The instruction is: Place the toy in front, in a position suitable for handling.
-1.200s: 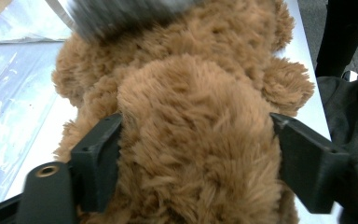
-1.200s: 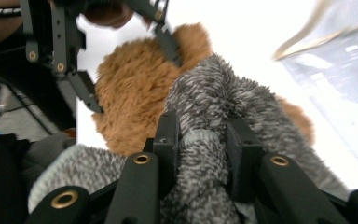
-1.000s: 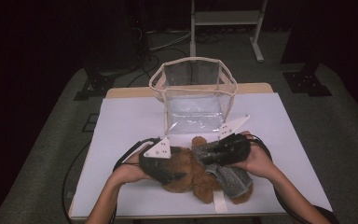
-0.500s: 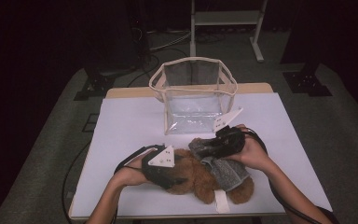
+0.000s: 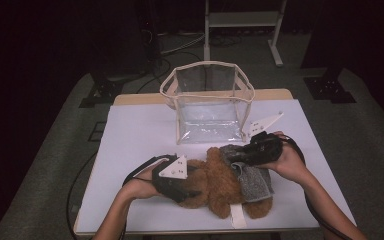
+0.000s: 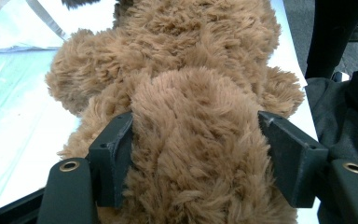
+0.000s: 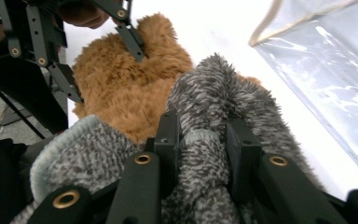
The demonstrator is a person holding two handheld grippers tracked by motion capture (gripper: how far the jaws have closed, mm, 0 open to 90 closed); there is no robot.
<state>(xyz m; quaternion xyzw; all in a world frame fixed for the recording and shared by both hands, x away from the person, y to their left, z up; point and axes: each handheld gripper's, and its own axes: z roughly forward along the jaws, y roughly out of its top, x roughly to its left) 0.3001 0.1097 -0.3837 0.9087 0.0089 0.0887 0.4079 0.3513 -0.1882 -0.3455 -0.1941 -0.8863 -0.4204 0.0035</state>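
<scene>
Teddy-bear work occupies the near half of the white table [image 5: 140, 130]. On the left, the left gripper [image 5: 192, 187] has its jaws pressed into a plush limb of the brown teddy bear [image 5: 215, 182]; seen along those jaws, both pads sink into the fur on either side, so it is gripping the bear and pinning it flat on the tabletop. Its jaws have just been closing a little on that limb. In the middle, the bear lies stretched out, close in front of the clear bag [image 5: 207, 102], which stands open and upright toward the far edge. On the right, the right gripper [image 5: 232, 156] is clamped tight on a fold of the grey knitted garment [image 5: 254, 180] near the bear's head, the bunched fabric squeezed between its jaws.

My reading is that the step in hand is working the knit off or onto the bear, one hand anchoring, the other tugging. Next, the right hand likely needs a steady pull along the bear's body while the left keeps its hold, so the toy does not slide.
</scene>
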